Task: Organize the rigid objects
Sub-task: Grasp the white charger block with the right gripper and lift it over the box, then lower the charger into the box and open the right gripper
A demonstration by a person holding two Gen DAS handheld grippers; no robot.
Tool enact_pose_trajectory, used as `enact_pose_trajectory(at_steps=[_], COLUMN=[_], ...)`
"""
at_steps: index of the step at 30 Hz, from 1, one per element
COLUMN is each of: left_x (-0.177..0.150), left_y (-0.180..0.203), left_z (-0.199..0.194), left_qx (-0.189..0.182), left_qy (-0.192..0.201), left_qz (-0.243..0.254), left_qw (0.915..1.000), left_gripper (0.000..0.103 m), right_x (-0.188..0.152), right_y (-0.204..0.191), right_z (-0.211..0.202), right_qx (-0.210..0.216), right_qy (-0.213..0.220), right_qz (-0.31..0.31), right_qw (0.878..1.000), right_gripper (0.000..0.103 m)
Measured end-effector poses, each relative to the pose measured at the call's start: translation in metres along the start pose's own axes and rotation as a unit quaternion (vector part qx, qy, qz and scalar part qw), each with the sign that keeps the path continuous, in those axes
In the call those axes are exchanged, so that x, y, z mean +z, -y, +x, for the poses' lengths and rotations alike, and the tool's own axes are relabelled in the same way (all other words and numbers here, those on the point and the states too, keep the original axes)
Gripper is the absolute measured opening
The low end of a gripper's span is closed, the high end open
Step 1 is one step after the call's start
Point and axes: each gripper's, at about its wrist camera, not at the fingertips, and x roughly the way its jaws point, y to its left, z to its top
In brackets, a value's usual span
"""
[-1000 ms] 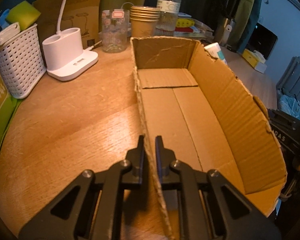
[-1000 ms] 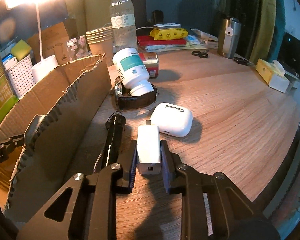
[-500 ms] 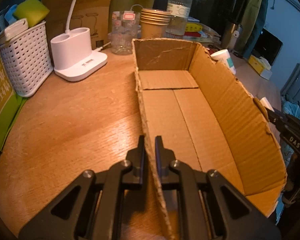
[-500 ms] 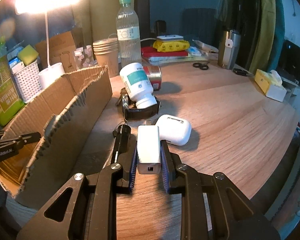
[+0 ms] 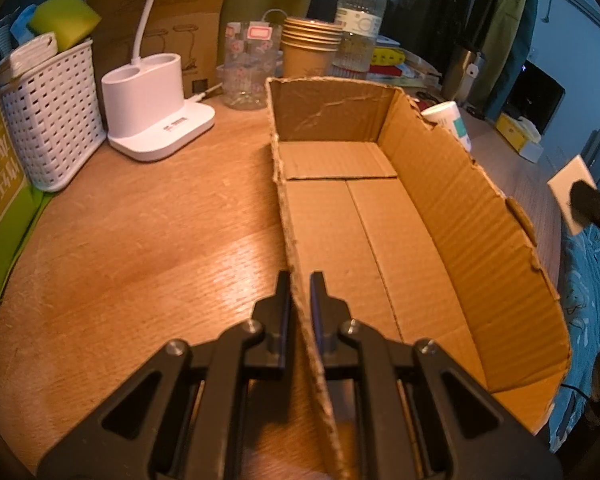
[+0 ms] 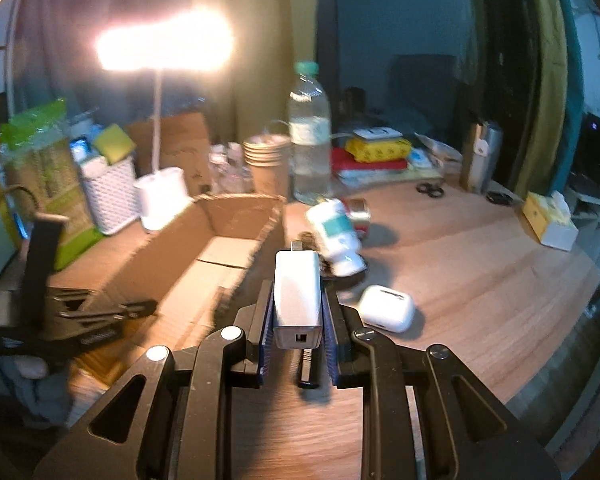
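Note:
My left gripper (image 5: pixel 299 280) is shut on the near left wall of the open cardboard box (image 5: pixel 384 236), which has nothing inside it. My right gripper (image 6: pixel 297 292) is shut on a white charger block (image 6: pixel 298 294) and holds it up in the air beside the box (image 6: pixel 204 264). The charger also shows at the right edge of the left wrist view (image 5: pixel 572 196). On the table to the right of the box lie a white earbud case (image 6: pixel 386 309) and a tipped white pill bottle (image 6: pixel 336 236). The left gripper also shows in the right wrist view (image 6: pixel 140 307).
A white lamp base (image 5: pixel 156 116), a white basket (image 5: pixel 48 116), a stack of paper cups (image 5: pixel 310 50) and a water bottle (image 5: pixel 360 16) stand behind the box. A red can (image 6: pixel 358 212), scissors (image 6: pixel 430 189), a steel flask (image 6: pixel 480 156) and a tissue box (image 6: pixel 550 224) are on the right.
My right gripper has lifted the white charger off the table and carried it up and left toward the box. The left gripper keeps its hold on the box wall.

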Motion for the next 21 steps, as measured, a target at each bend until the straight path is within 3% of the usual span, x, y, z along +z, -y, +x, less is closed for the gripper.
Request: enact_pose_trajectory(at_steps=[9,21], left_x=[0.0,0.0], left_y=[0.0,0.0], left_z=[0.0,0.0], left_qx=[0.0,0.0], left_qy=[0.0,0.0], left_qz=[0.0,0.0], left_qw=[1.0,1.0], left_gripper=[0.009,0.009], right_x=[0.004,-0.012], right_y=[-0.044,-0.082], right_z=[0.0,0.023], right_qx=[0.072,0.126], right_qy=[-0.005,-0.059], right_qz=[-0.029,-0.052], right_qw=[0.997,0.989], right_gripper=[0.023,0.023])
